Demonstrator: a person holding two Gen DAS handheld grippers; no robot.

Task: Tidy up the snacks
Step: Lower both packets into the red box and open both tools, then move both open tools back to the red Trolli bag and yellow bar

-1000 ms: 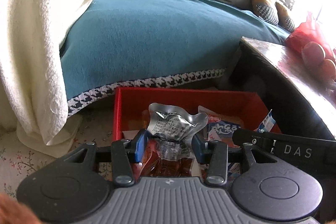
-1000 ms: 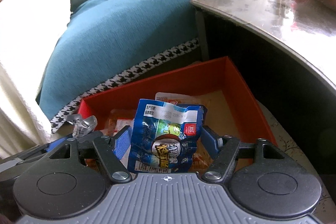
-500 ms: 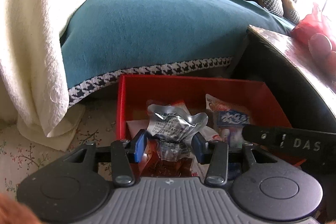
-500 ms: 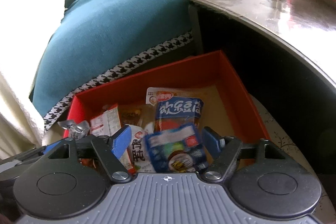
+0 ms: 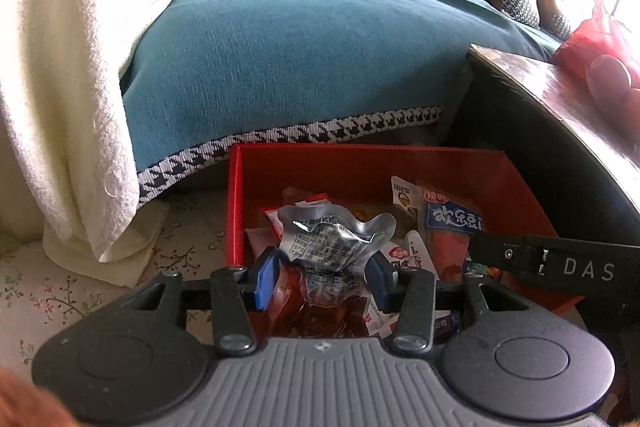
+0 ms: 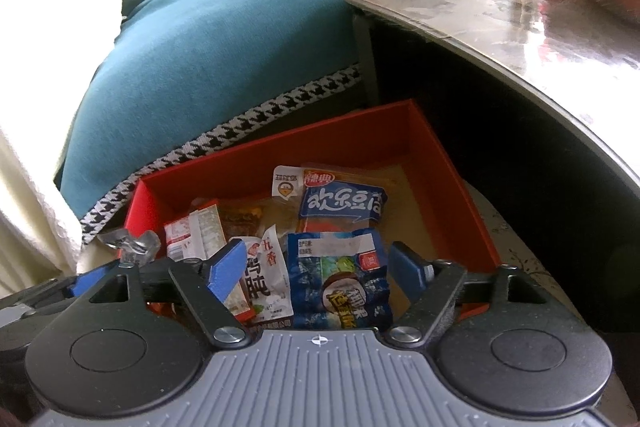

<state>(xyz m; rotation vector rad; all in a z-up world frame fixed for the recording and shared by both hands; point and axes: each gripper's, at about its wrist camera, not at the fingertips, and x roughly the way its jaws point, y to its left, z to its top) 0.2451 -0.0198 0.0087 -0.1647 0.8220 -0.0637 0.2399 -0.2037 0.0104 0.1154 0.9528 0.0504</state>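
Snacks are collecting in the red box (image 6: pixel 444 187), which sits on the floor at lower centre of both wrist views, between the teal sofa cover (image 5: pixel 304 67) and the dark table (image 6: pixel 520 11). Change over the last second: the blue snack packet (image 6: pixel 340 279), a second ago upright and pinched in the right gripper (image 6: pixel 320 267), now lies flat among the other packets at the near end of the box. The right jaws have just been opening and stand spread, blue pads clear of the packet on either side; nothing is held. Release looks complete. Unchanged: the left gripper (image 5: pixel 322 273) is pinching a crinkled silver-topped packet (image 5: pixel 332 239) with reddish contents, held above the left half of the box, pads pressing on both sides. Other packets, including a blue-and-orange one (image 6: pixel 340 205) toward the far wall, lie loosely piled. Judgement: one more item is stored; the silver-topped packet is next to go in, and bare box floor shows at centre right. Risk: the crumpled foil could catch on a pad when let go.
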